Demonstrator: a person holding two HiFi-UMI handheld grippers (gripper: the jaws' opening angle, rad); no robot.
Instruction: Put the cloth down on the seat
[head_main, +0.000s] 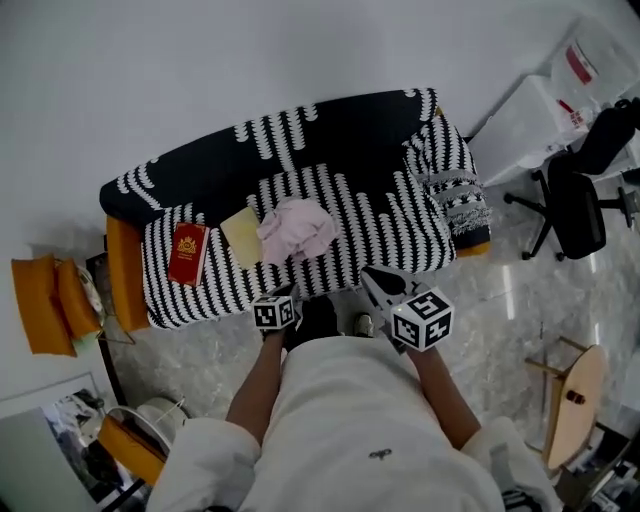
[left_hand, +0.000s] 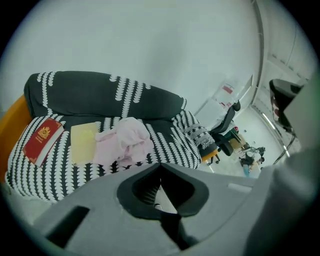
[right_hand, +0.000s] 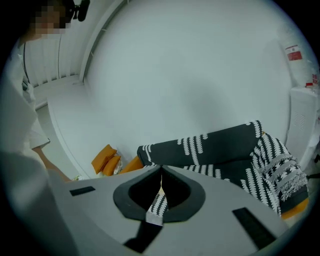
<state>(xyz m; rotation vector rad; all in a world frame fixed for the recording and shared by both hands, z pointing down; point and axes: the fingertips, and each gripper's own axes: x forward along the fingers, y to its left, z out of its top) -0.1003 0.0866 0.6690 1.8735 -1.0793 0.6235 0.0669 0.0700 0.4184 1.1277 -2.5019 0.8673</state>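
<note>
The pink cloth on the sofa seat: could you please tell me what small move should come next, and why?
Probably just draw both grippers back: the pink cloth already lies bunched on the seat beside a yellow pad, and the left gripper and right gripper have jaws together, holding nothing.

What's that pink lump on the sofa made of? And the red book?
The pink cloth looks like soft, matte fabric: it lies crumpled in loose folds. The red book seems to have a smooth, stiff cover, card or imitation leather, stamped with a gold emblem. Which of the two, I can't tell.
</note>
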